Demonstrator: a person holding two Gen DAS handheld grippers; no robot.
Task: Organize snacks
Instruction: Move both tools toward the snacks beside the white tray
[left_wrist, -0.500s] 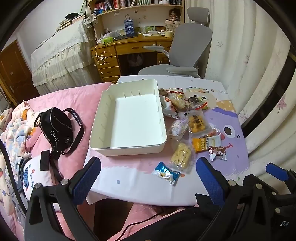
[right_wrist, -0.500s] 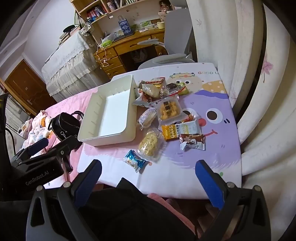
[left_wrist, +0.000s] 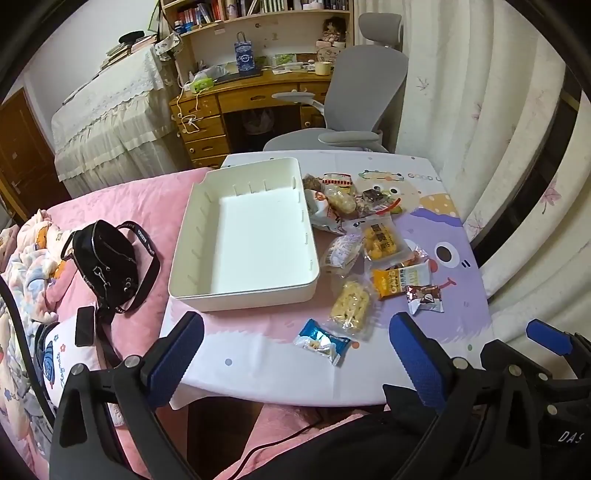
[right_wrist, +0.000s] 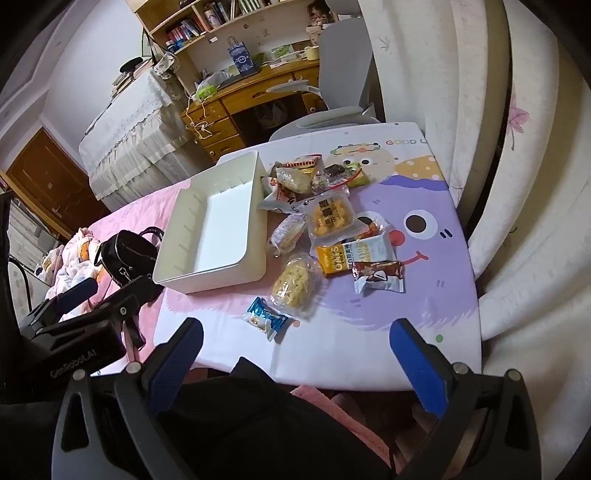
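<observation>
While the left gripper (left_wrist: 295, 354) and right gripper (right_wrist: 295, 354) hung wide apart and empty, the light, crinkly, slippery plastic-wrapped snack packets (left_wrist: 373, 243) lay beside the empty white rectangular plastic bin (left_wrist: 192, 254), probably best pinched at crimped ends.

On the surface (left_wrist: 461, 258), the bin (left_wrist: 243, 280) sits at the left with the snack packets (left_wrist: 369, 236) spread along its right side. One wrapped candy (left_wrist: 321, 341) lies nearest the front edge. Left of the surface, a handbag (left_wrist: 105, 262) rests on the bed (left_wrist: 155, 206); a desk (left_wrist: 243, 99) and chair (left_wrist: 354, 92) stand behind.
</observation>
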